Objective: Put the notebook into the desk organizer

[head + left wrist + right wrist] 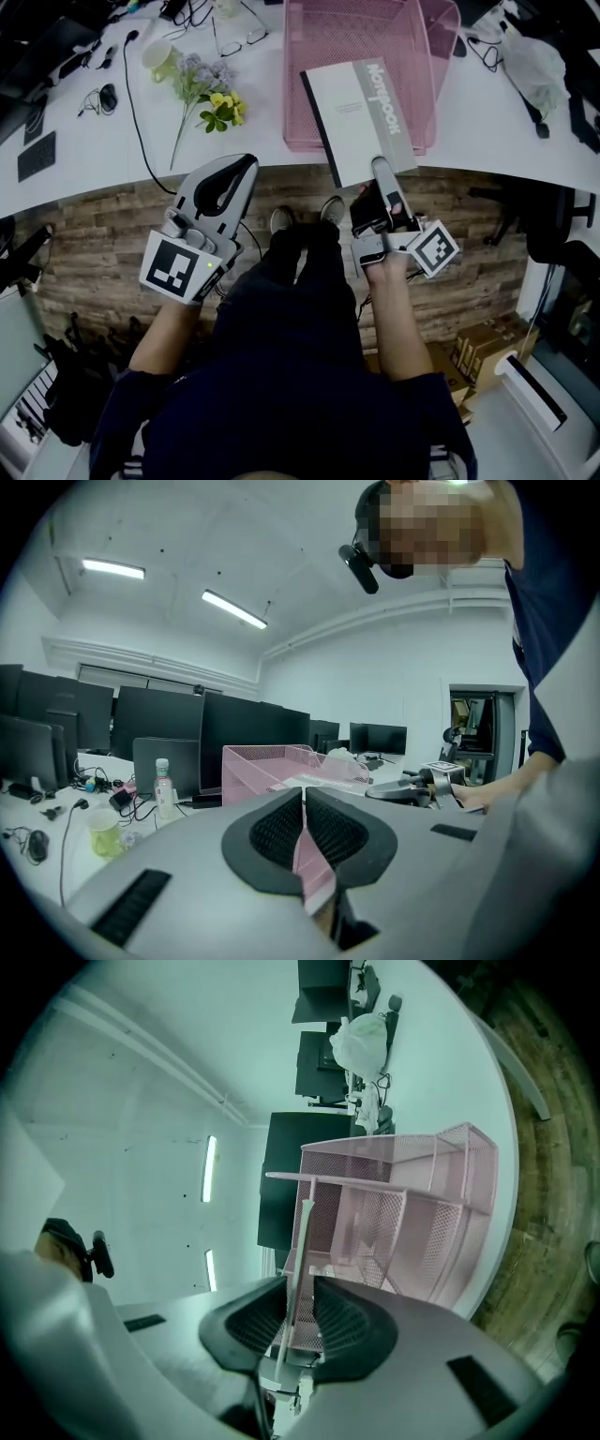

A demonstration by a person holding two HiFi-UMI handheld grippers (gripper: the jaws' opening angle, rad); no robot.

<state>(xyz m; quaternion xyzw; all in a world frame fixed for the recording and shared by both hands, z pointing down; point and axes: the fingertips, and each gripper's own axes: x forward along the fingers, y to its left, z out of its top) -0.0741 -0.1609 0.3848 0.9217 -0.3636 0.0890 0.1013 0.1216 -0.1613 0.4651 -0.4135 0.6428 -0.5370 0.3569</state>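
The notebook (361, 117) covers the front of the desk organizer (337, 33); the desk (258, 131) between it and the flowers (211, 94) is bare.

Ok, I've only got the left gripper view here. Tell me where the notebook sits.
Observer: The notebook lies with its far part over the pink organizer. Its near end sticks out past the edge of the desk.
Operator: Report the right gripper's jaws.
Observer: The right gripper has its jaws apart. The notebook's edge stands between them, with a gap on one side, so they are not clamping it.
Operator: Check what lies left of the organizer.
Observer: A sprig of flowers lies on the desk, apart from the organizer.
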